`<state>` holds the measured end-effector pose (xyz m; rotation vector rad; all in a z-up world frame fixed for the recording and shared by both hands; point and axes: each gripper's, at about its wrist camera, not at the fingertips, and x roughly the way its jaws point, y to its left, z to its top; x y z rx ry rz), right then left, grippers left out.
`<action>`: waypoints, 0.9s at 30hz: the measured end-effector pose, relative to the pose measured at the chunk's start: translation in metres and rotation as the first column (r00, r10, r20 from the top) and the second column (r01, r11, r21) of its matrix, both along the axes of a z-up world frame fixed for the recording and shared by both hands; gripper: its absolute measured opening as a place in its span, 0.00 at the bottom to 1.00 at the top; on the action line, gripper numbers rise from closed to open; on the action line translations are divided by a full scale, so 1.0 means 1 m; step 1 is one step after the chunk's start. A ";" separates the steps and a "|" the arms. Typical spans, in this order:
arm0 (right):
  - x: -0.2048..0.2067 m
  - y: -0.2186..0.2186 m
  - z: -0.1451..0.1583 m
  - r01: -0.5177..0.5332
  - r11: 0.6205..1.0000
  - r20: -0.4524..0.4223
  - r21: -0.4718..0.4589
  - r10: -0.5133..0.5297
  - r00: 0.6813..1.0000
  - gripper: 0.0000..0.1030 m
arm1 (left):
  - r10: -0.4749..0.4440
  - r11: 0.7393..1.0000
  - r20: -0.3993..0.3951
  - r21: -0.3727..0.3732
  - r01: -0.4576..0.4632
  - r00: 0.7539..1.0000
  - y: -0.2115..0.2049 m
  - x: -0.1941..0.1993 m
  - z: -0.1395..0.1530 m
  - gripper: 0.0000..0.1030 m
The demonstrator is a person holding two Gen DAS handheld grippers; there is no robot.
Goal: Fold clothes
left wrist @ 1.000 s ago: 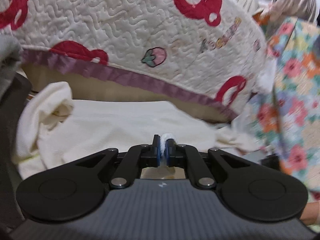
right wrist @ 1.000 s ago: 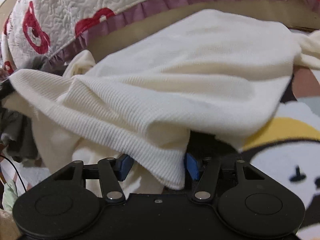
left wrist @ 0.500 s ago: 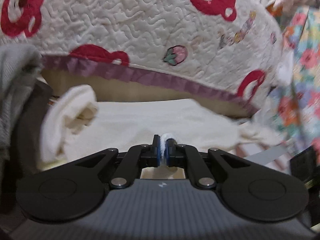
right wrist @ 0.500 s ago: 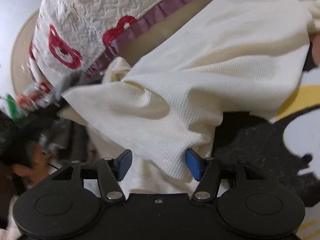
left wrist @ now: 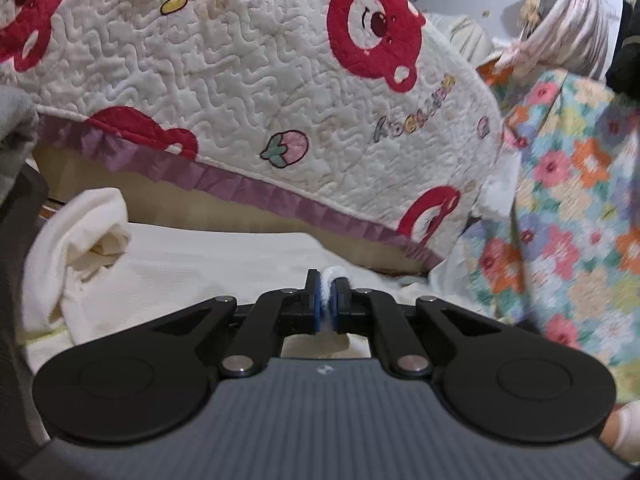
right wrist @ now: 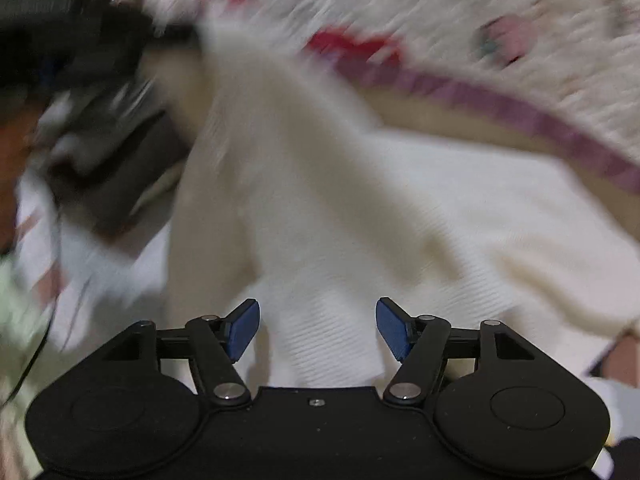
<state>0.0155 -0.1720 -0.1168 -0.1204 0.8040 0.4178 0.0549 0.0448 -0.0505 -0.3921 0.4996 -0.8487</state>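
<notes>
A cream ribbed garment lies spread below the quilted bed edge, with a bunched sleeve at its left. My left gripper is shut on a small fold of the garment's edge, white cloth showing between the blue pads. In the right wrist view the same cream garment fills the middle, blurred by motion. My right gripper stands open, its blue pads wide apart over the ribbed cloth, nothing pinched between them.
A quilted cover with red bears and a purple frill hangs over the bed just beyond. A floral cloth is at the right. Grey fabric sits at the left edge. Dark blurred objects lie to the left of the right gripper.
My right gripper has swung quickly, blurring its view; the cloth no longer drapes between its open pads. My left gripper stays shut on the cloth and has shifted slightly.
</notes>
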 end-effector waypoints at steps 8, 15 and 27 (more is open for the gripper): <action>-0.017 -0.062 0.023 0.216 0.971 0.150 0.106 -0.230 0.962 0.01 | -0.017 0.999 -0.018 0.048 0.018 1.000 0.003 0.007 -0.004 0.05; -0.047 -0.117 0.079 0.425 0.895 0.312 0.136 -0.446 0.839 0.01 | -0.123 0.989 -0.110 0.069 0.131 0.986 -0.019 0.008 -0.020 0.07; -0.062 -0.153 0.110 0.521 0.839 0.392 0.156 -0.537 0.747 0.01 | -0.299 0.932 -0.142 0.170 0.321 0.944 -0.077 -0.022 -0.038 0.28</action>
